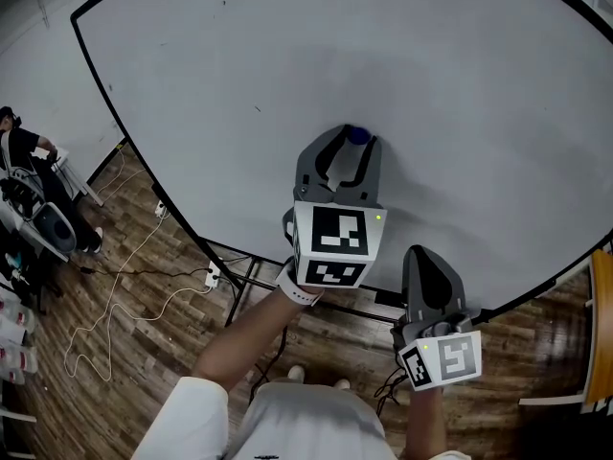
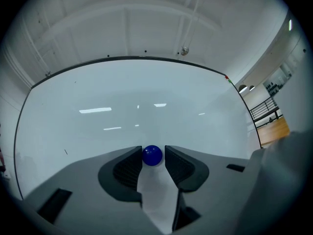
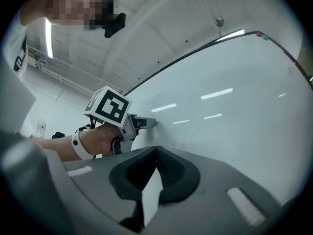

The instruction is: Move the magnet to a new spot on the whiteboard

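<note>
A round blue magnet (image 1: pixel 357 134) sits on the large white whiteboard (image 1: pixel 402 56). My left gripper (image 1: pixel 356 142) is pressed up to the board and shut on it. In the left gripper view the magnet (image 2: pixel 152 155) fills the gap between the two jaw tips of the left gripper (image 2: pixel 152 157), against the whiteboard (image 2: pixel 146 111). My right gripper (image 1: pixel 427 255) hangs lower, near the board's bottom edge, shut with nothing in it. In the right gripper view its jaws (image 3: pixel 157 152) meet, and the left gripper (image 3: pixel 149 123) touches the whiteboard (image 3: pixel 234 111) further left.
The whiteboard's black frame and stand legs (image 1: pixel 241 290) rise from a wooden floor. White cables (image 1: pixel 124 276) and a power strip (image 1: pixel 212 276) lie on the floor at left. A seated person (image 1: pixel 24 156) is at the far left. A wooden piece (image 1: pixel 601 324) stands at the right edge.
</note>
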### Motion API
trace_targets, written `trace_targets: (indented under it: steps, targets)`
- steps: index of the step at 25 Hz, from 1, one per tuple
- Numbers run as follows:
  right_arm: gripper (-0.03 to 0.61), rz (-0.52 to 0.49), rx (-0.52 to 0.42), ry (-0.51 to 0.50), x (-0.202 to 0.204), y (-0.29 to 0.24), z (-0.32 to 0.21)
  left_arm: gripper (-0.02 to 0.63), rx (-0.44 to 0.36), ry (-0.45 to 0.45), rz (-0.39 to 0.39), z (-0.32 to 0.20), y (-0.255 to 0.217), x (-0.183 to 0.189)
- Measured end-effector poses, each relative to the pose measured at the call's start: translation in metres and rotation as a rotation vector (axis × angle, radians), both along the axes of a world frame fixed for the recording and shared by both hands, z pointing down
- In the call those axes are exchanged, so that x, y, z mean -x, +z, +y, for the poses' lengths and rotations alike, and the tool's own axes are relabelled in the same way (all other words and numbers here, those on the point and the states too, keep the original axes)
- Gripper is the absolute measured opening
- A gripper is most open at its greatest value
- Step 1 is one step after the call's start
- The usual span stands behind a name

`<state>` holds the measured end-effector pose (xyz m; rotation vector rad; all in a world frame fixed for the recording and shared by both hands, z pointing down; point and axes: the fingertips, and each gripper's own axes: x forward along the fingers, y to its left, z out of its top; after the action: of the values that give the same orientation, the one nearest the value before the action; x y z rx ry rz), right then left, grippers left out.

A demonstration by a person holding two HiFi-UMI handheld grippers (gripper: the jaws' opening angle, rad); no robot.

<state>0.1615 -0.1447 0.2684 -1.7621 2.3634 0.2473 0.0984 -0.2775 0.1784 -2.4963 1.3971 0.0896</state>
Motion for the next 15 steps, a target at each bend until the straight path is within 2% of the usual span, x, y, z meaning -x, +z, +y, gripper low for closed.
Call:
trace_targets:
  steps: [3, 9, 15]
  targets:
    - [0.009, -0.009, 0.001, 0.002, -0.003, -0.0018, 0.0022, 0.126, -0.01, -0.031, -0.001, 0.0009, -0.0029, 0.0005]
    - [0.009, -0.016, 0.005, 0.002, -0.0044, 0.0035, 0.0, 0.123, -0.011, -0.03, 0.01, -0.0005, -0.0013, 0.0026]
    - [0.009, -0.022, 0.009, 0.005, -0.0042, 0.0046, 0.0009, 0.121, 0.015, 0.028, 0.06, 0.0033, -0.0012, 0.0041]
